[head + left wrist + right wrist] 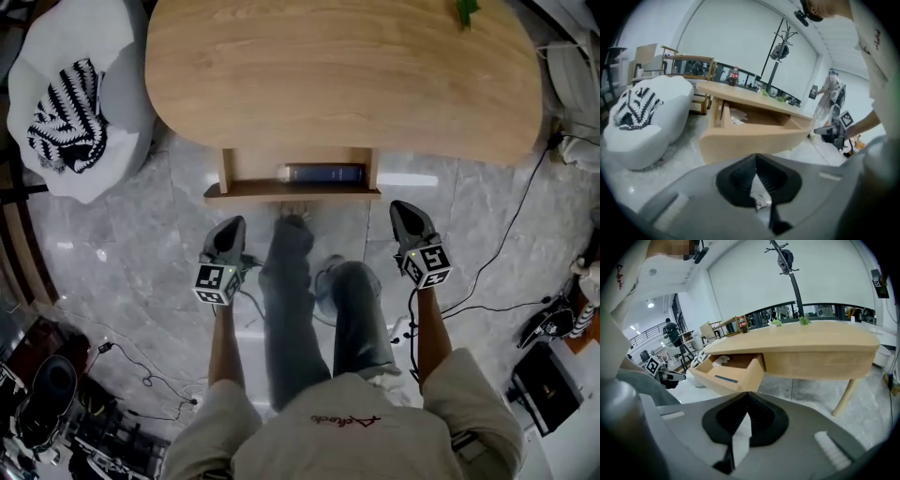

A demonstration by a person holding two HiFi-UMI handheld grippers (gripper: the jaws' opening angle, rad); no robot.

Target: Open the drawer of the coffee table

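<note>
The coffee table (347, 70) has an oval light-wood top. Its drawer (292, 189) stands pulled out from under the near edge, with a dark blue book (325, 173) and something white (283, 172) inside. My left gripper (232, 225) hovers just short of the drawer's left corner, shut and holding nothing. My right gripper (405, 210) is beside the drawer's right corner, also shut and bare. In the left gripper view the shut jaws (756, 161) face the open drawer (750, 133) from a short way off. The right gripper (746, 397) looks past its closed jaws at the drawer (733, 373).
A white beanbag (80, 103) with a black-and-white knitted cloth (64, 117) sits left of the table. Cables (497, 253) run over the marble floor at right; gear (47, 403) crowds the bottom left. The person's legs (309, 300) stand between the grippers. A green plant (466, 9) is on the tabletop.
</note>
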